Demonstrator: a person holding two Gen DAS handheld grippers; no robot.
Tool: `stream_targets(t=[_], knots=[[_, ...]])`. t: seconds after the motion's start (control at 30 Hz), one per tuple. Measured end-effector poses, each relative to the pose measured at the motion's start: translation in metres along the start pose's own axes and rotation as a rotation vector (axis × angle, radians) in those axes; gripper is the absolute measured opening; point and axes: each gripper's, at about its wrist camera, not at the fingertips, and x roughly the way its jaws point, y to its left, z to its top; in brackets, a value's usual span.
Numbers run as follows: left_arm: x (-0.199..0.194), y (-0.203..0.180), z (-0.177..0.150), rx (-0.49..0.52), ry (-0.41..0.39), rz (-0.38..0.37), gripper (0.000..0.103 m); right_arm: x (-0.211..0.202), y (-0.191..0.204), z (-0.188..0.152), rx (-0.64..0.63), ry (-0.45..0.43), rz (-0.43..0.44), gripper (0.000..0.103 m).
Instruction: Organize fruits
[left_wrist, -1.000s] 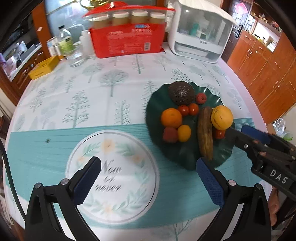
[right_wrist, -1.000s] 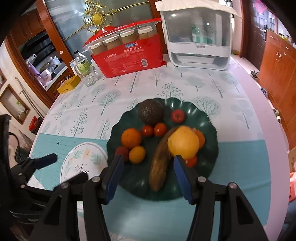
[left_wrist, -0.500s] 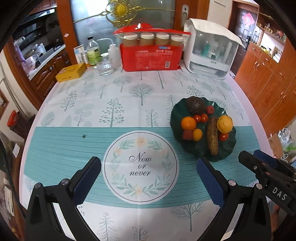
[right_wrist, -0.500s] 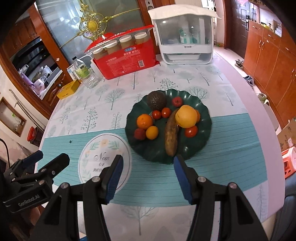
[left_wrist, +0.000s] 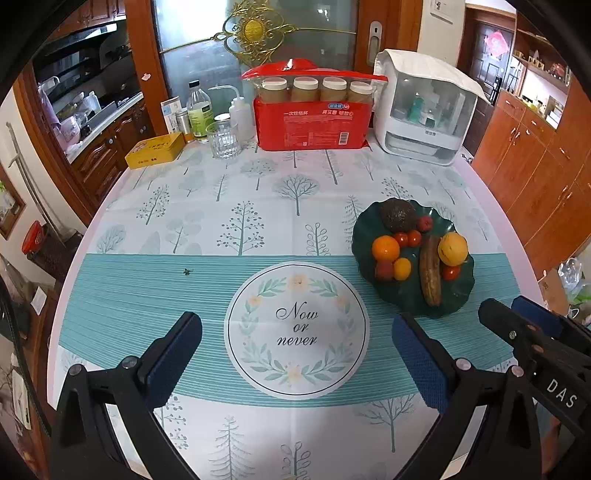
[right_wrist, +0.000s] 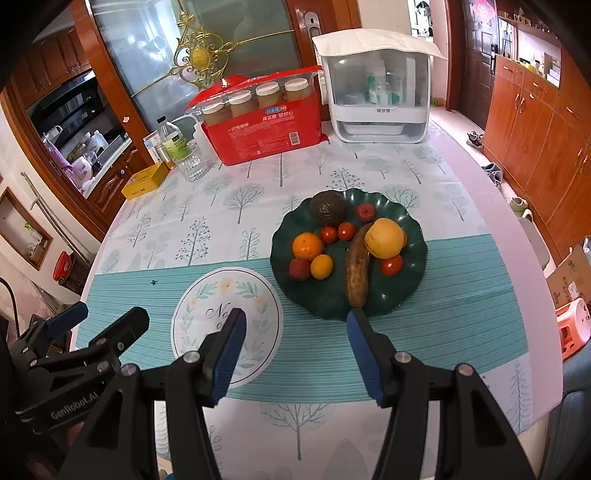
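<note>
A dark green scalloped plate (left_wrist: 408, 297) (right_wrist: 321, 293) sits right of the tablecloth's round "Now or never" print. On it lie an avocado (left_wrist: 397, 215) (right_wrist: 327, 209), an orange (left_wrist: 385, 248) (right_wrist: 307, 245), a large yellow fruit (left_wrist: 452, 248) (right_wrist: 384, 237), a browned banana (left_wrist: 430, 275) (right_wrist: 357, 271), a small yellow fruit (right_wrist: 321, 266) and several small red fruits. My left gripper (left_wrist: 295, 330) hangs open over the print, empty. My right gripper (right_wrist: 296, 322) is open and empty just short of the plate's near rim.
Along the table's far edge stand a red pack of jars (left_wrist: 314, 123), a white cabinet-like box (left_wrist: 424, 110), a glass (left_wrist: 222, 141), bottles and a yellow tin (left_wrist: 155, 149). Wooden cabinets (right_wrist: 535, 122) line the right; an orange stool (right_wrist: 574, 328) sits beside the table.
Both grippers have drawn back and up from the plate, which now looks smaller and farther. The jaws stayed at the same width, and the fruits have not moved.
</note>
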Motion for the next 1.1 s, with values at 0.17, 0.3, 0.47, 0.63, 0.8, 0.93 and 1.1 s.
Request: stream_targets(t=[0.17,0.3,0.47,0.63,0.8,0.93,1.1], knots=[[-0.001,0.000,0.000,-0.001,0.000,0.002,0.102,0.000,0.006,-0.001,-0.004,-0.002,-0.007,0.057],[0.001,0.004,0.001,0.004,0.006,0.000,0.102,0.002,0.012,-0.001,-0.004,0.002,-0.010,0.057],[0.003,0.010,0.002,0.015,0.012,-0.008,0.102,0.003,0.016,-0.001,-0.003,0.004,-0.017,0.057],[0.003,0.008,0.002,0.010,0.013,-0.006,0.102,0.003,0.016,-0.001,-0.004,0.005,-0.017,0.057],[0.004,0.008,0.001,0.014,0.016,-0.009,0.102,0.005,0.018,-0.002,-0.003,0.007,-0.021,0.057],[0.006,0.010,0.000,0.020,0.019,-0.015,0.102,0.005,0.018,-0.003,-0.003,0.007,-0.023,0.057],[0.007,0.013,-0.002,0.024,0.022,-0.022,0.102,0.006,0.018,-0.004,-0.003,0.007,-0.024,0.057]])
